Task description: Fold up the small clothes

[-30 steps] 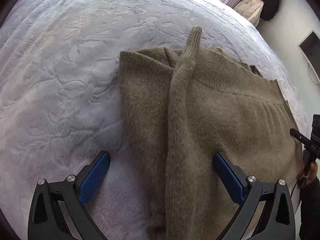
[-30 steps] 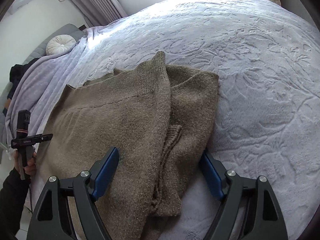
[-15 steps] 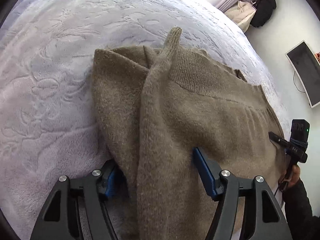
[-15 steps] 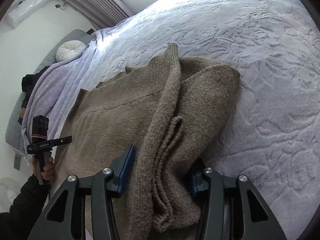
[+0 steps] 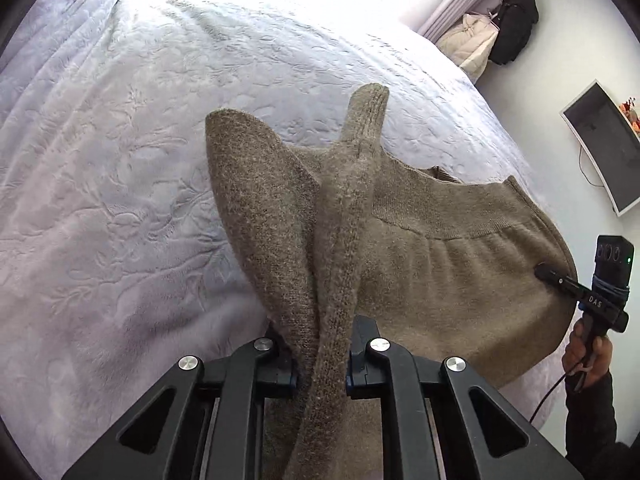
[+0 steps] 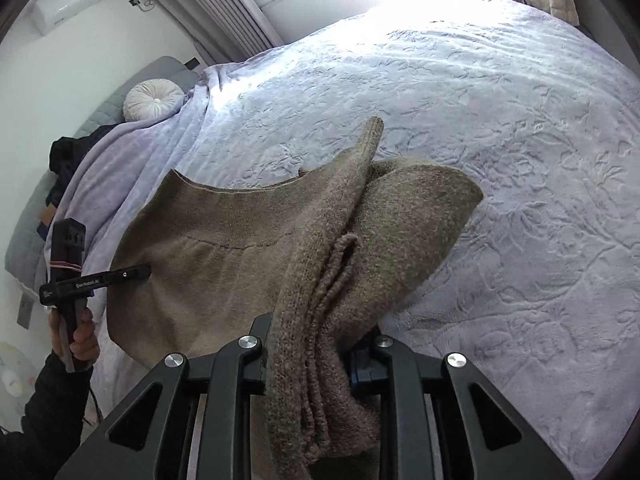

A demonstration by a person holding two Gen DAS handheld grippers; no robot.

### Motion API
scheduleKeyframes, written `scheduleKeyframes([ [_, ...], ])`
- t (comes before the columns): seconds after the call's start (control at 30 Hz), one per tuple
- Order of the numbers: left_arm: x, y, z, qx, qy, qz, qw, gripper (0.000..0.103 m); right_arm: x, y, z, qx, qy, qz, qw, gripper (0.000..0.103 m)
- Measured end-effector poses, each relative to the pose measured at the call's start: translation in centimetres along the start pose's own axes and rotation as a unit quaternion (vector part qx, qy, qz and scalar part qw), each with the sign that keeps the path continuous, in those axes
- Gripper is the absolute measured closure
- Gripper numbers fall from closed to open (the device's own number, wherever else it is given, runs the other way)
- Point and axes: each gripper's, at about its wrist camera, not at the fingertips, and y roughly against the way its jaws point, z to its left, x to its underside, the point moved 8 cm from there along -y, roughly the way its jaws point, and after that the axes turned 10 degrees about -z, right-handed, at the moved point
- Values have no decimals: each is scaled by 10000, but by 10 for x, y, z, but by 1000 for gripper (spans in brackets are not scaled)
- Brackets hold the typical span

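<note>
A brown knit sweater [image 5: 440,264] lies partly folded on a pale lilac embossed bedspread [image 5: 120,160]. My left gripper [image 5: 320,368] is closing its jaws on the sweater's left folded edge and a sleeve. The bunched fabric is pinched between the pads and lifted off the bed. In the right wrist view the sweater [image 6: 224,248] hangs the same way. My right gripper [image 6: 308,364] is closing on its thick right-hand fold, several layers squeezed between the pads. The ribbed hem stretches between the two grips, and a sleeve cuff [image 5: 368,108] points away.
A hand [image 5: 588,356] holds the other gripper's handle at the right edge. A wall screen [image 5: 600,148] and bags [image 5: 512,28] stand beyond the bed. A round white cushion [image 6: 154,98] and dark clothes [image 6: 68,152] lie on a grey sofa.
Both grippers went from wide open over the flat sweater to pinched on its side folds. Both have risen, and the sweater's near part has lifted off the bed.
</note>
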Motion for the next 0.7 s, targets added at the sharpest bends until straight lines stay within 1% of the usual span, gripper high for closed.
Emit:
scheduleKeyframes([
  [0.1,10,17,-13,-67,-168,109,9998,88,-5,21,9,7,-60,46,10000,79],
  [0.13,15,26,-20,-33,-186,127,9997,88,-5,29,11,-4,-103,66,9999,79],
  [0.23,26,49,-35,77,-231,42,9997,89,2,56,16,44,-74,114,9999,79],
  [0.33,49,71,-47,109,-286,-24,9995,89,15,85,24,-2,62,55,10000,79],
  [0.47,96,98,-57,234,-227,13,9995,89,46,122,30,-87,120,10,9999,79],
  [0.57,129,111,-66,249,-274,4,9993,89,72,143,31,-101,216,-7,9997,79],
  [0.63,149,116,-69,240,-326,-8,9992,89,89,149,29,-112,238,-8,9997,79],
  [0.7,167,114,-65,259,-217,19,9994,89,107,148,25,-119,243,21,9996,79],
])
